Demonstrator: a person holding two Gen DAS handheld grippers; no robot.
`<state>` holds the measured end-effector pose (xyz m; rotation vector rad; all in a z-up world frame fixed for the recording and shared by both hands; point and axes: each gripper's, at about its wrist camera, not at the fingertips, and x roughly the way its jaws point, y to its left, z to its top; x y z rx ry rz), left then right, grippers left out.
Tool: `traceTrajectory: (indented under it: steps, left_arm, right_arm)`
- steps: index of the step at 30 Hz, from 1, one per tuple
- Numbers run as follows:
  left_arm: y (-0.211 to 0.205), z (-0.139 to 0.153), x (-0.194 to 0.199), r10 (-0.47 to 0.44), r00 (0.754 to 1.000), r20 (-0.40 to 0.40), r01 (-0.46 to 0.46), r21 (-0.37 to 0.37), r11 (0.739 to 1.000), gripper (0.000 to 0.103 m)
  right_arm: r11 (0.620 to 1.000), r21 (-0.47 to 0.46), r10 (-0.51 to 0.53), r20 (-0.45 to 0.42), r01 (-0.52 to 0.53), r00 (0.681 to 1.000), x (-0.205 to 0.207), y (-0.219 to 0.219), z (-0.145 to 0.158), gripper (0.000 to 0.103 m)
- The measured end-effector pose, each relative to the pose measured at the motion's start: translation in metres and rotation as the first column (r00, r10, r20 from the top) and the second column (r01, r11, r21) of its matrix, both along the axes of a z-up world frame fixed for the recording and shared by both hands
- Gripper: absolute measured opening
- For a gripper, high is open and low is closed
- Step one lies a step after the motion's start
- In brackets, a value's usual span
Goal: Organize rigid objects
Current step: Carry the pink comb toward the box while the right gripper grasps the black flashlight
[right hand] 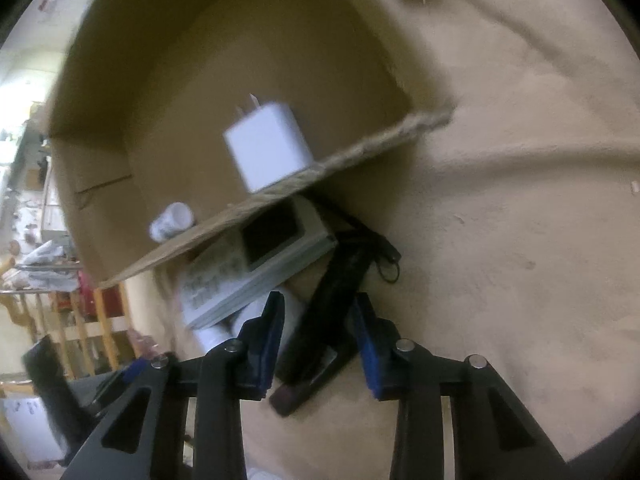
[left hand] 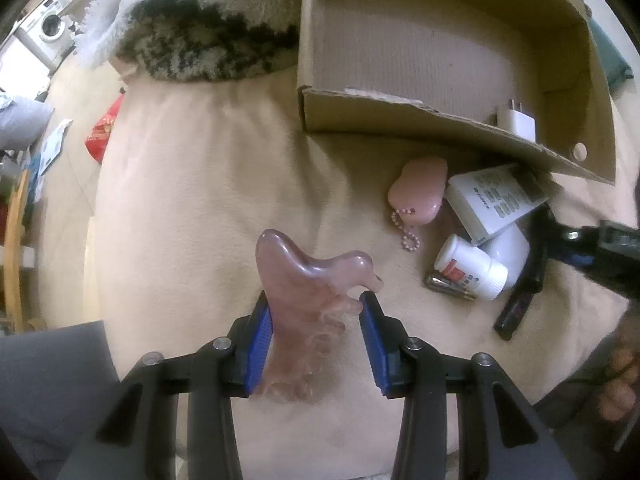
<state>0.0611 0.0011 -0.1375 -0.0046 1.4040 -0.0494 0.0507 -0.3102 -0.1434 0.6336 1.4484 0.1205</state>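
Observation:
My left gripper [left hand: 316, 320] is shut on a pink stone scraping tool [left hand: 304, 280], held above the beige cover. A cardboard box [left hand: 440, 124] lies ahead to the right with a white charger [left hand: 516, 120] inside. Beside the box lie a pink stone with a bead chain [left hand: 420, 192], a white remote [left hand: 496, 200], a white pill bottle [left hand: 472, 268], a battery [left hand: 448, 286] and a black device [left hand: 524, 292]. In the right wrist view my right gripper [right hand: 320, 320] is open, its jaws either side of the black device [right hand: 324, 324]. The charger [right hand: 268, 148] and a small white bottle [right hand: 170, 220] sit in the box [right hand: 120, 168].
A fluffy black-and-white throw [left hand: 200, 20] lies at the far edge of the cover. A red packet [left hand: 104, 128] and papers lie on the floor to the left. A wooden rack [right hand: 80, 320] stands left in the right wrist view. The right gripper shows in the left wrist view [left hand: 600, 252].

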Motion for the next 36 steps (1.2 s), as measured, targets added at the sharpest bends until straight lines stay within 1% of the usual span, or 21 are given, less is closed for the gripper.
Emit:
traceTrajectory:
  steps: [1,2,3,4,6,8,14,17,20,23,26,32,36]
  left_arm:
    - [0.001,0.001,0.000,0.004,1.000,-0.002,-0.004,0.000,1.000,0.039]
    - [-0.001,0.003,-0.001,0.006,1.000,-0.003,-0.006,0.000,1.000,0.039]
    - [-0.001,0.003,-0.001,0.009,1.000,-0.005,-0.009,0.000,1.000,0.039]
    - [-0.001,0.002,0.000,0.013,1.000,-0.005,-0.013,-0.002,1.000,0.039]
    - [0.001,0.003,0.001,0.018,1.000,-0.003,-0.018,-0.001,1.000,0.039]
    - [0.001,0.006,0.001,0.026,1.000,0.003,-0.026,0.001,1.000,0.039]
    - [0.006,0.018,0.000,0.055,0.998,0.038,-0.055,0.013,0.998,0.039]
    - [0.010,0.028,-0.002,0.070,0.995,0.075,-0.072,0.018,0.997,0.039]
    - [0.014,0.041,-0.003,0.079,0.990,0.116,-0.082,0.024,0.996,0.039]
    - [0.013,0.054,-0.007,0.082,0.982,0.168,-0.088,0.030,0.996,0.039]
    - [0.012,0.068,-0.009,0.078,0.973,0.216,-0.089,0.040,0.995,0.039]
    - [0.016,0.092,-0.009,0.101,0.957,0.273,-0.107,0.007,0.994,0.039]
    - [0.014,0.116,0.002,0.092,0.941,0.326,-0.095,-0.005,0.995,0.039]
  right_arm:
    - [1.000,-0.007,-0.004,-0.014,0.004,1.000,0.002,0.002,-0.007,0.037]
    - [1.000,-0.011,-0.010,-0.010,0.010,1.000,0.003,0.002,-0.009,0.033]
    - [1.000,-0.023,-0.012,-0.005,0.012,1.000,0.004,0.003,-0.009,0.029]
    - [1.000,-0.025,-0.018,0.003,0.018,1.000,0.004,0.002,-0.008,0.029]
    - [0.999,-0.030,-0.030,0.018,0.031,0.999,0.000,-0.001,-0.005,0.021]
    - [0.998,-0.045,-0.033,0.037,0.034,0.999,-0.006,-0.003,0.002,0.021]
    - [0.997,-0.036,-0.063,0.100,0.067,0.993,-0.022,-0.011,0.027,0.021]
    - [0.996,-0.031,-0.075,0.134,0.080,0.988,-0.032,-0.008,0.040,0.021]
    - [0.996,-0.046,-0.065,0.185,0.075,0.981,-0.042,-0.005,0.057,0.021]
    - [0.997,-0.037,-0.053,0.257,0.065,0.965,-0.045,-0.008,0.078,0.021]
    - [0.997,-0.063,-0.022,0.323,0.045,0.946,-0.048,-0.006,0.097,0.021]
    - [0.995,-0.103,0.050,0.409,-0.008,0.911,-0.047,-0.003,0.128,0.021]
    - [0.994,-0.103,0.071,0.474,-0.025,0.878,-0.040,-0.001,0.147,0.021]
